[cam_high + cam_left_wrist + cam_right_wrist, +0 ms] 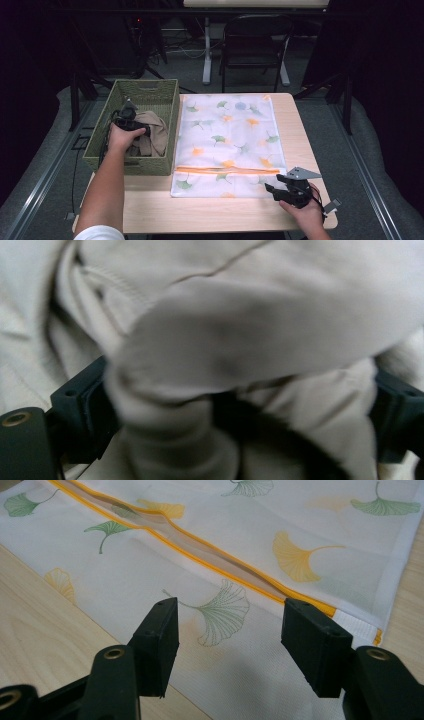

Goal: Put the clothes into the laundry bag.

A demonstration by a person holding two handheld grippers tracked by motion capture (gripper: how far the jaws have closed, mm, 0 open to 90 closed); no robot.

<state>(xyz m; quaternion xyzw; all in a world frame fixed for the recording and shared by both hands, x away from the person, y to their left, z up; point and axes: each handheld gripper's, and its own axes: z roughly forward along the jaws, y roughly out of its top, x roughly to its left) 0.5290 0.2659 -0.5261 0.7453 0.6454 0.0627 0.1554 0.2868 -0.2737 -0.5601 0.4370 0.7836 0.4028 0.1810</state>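
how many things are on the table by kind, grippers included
woven basket: 1
beige garment in the basket: 1
leaf-print mesh bag: 1
grippers: 2, left gripper in the basket, right gripper at the bag's near edge
total: 5

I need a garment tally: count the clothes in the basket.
1 visible: a beige garment in the woven basket, with the left tool reaching into it. More may lie hidden underneath.

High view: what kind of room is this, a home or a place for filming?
Probably a recording studio or lab, not a home. A small wooden table stands between dark curtains, with a folding chair and cables on the floor behind, while a person works with a handheld left gripper and right gripper.
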